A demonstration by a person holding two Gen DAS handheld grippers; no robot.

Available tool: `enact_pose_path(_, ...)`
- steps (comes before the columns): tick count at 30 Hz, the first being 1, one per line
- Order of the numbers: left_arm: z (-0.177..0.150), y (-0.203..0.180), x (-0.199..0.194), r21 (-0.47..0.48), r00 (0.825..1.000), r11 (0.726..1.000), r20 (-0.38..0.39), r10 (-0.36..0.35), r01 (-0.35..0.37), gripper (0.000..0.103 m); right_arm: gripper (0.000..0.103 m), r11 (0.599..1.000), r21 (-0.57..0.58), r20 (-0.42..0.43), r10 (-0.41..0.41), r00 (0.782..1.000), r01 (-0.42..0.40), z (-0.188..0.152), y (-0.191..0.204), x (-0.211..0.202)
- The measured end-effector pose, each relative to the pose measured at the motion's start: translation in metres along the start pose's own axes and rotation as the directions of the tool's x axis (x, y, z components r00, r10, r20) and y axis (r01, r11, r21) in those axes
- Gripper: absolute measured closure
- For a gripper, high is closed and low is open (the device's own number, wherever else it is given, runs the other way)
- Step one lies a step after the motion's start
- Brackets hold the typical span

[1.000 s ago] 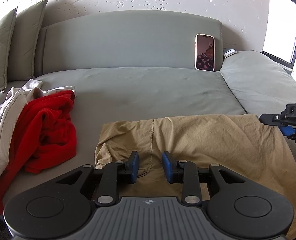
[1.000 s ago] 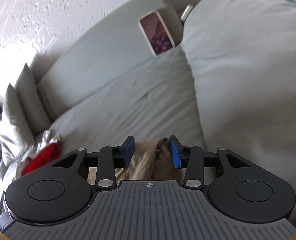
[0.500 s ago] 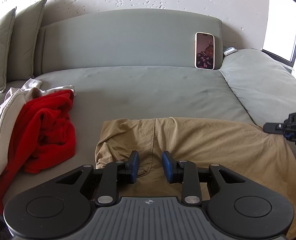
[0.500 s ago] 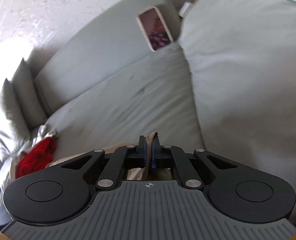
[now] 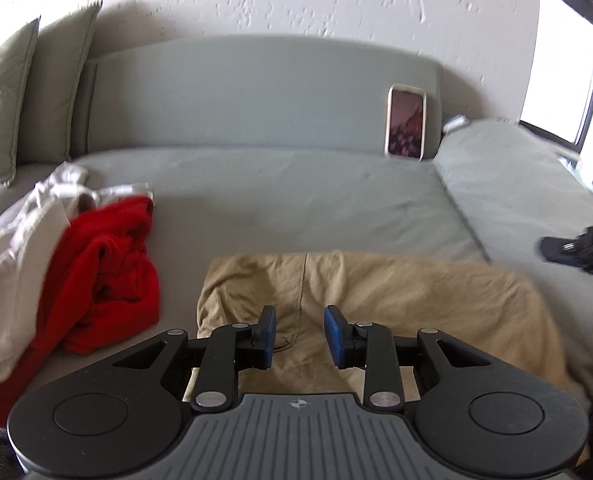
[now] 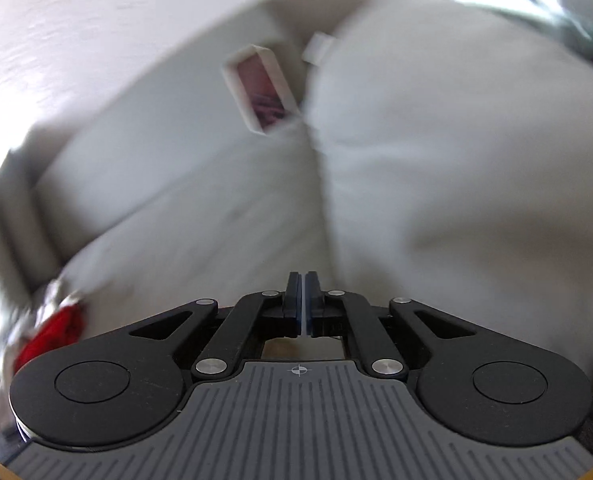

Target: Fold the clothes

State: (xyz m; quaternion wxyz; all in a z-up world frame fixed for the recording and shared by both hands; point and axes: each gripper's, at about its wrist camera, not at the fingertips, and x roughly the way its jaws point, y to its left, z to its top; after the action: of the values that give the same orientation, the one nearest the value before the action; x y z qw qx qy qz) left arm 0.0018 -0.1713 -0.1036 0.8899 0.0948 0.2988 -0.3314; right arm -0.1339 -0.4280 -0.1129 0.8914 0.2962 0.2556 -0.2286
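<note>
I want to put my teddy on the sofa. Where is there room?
The seat is bare between the red top, the tan pants and the phone. The right cushion is bare too. The left side is crowded with the red top and white clothes.

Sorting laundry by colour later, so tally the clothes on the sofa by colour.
Tan: 1, the tan garment
Red: 1, the red garment
White or cream: 1 heap, the white clothes; pieces in it cannot be told apart
Total: 3

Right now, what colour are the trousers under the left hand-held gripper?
Tan, khaki-like trousers; clearest in the left wrist view.
</note>
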Motion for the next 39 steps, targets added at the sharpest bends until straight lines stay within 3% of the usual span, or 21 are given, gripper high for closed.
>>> enact_pose_path(3,0.001,-0.008,-0.011,0.053,0.999,0.999,0.041,0.009,-0.011,0.073,0.092,0.990,-0.121,0.029,0.073,0.997,-0.069,0.000,0.028,-0.010)
enact_pose_path(8,0.006,-0.005,-0.011,0.047,0.998,0.998,0.055,0.042,-0.045,0.073,0.092,0.942,-0.308,-0.056,0.122,0.991,-0.134,-0.018,0.057,-0.006)
enact_pose_path(14,0.037,0.001,0.005,0.043,0.993,0.995,0.089,0.083,-0.087,0.073,0.091,0.909,-0.386,-0.065,0.141,0.988,-0.155,-0.020,0.068,-0.002)
enact_pose_path(17,0.054,0.001,0.017,0.036,0.993,0.997,0.098,0.061,-0.065,0.073,0.076,0.905,-0.402,-0.036,0.134,0.990,-0.137,-0.017,0.074,0.000)
enact_pose_path(21,0.057,-0.015,0.047,0.100,0.998,0.994,0.039,0.046,-0.050,0.072,0.075,0.917,-0.384,-0.022,0.108,0.994,-0.108,-0.008,0.081,0.012)
enact_pose_path(26,0.044,-0.012,0.080,0.075,0.989,0.991,-0.091,0.114,-0.107,0.072,0.074,0.906,-0.411,-0.041,0.094,0.995,-0.102,-0.007,0.099,0.039)
enact_pose_path(35,0.024,0.009,0.093,0.136,0.952,0.964,-0.179,0.249,-0.227,0.077,0.077,0.910,-0.415,-0.163,-0.071,0.984,-0.003,-0.018,0.081,0.078)
enact_pose_path(39,0.027,0.016,0.082,0.112,0.948,0.959,-0.156,0.277,-0.262,0.077,0.084,0.887,-0.420,-0.093,-0.249,0.964,0.189,-0.015,0.052,0.071)
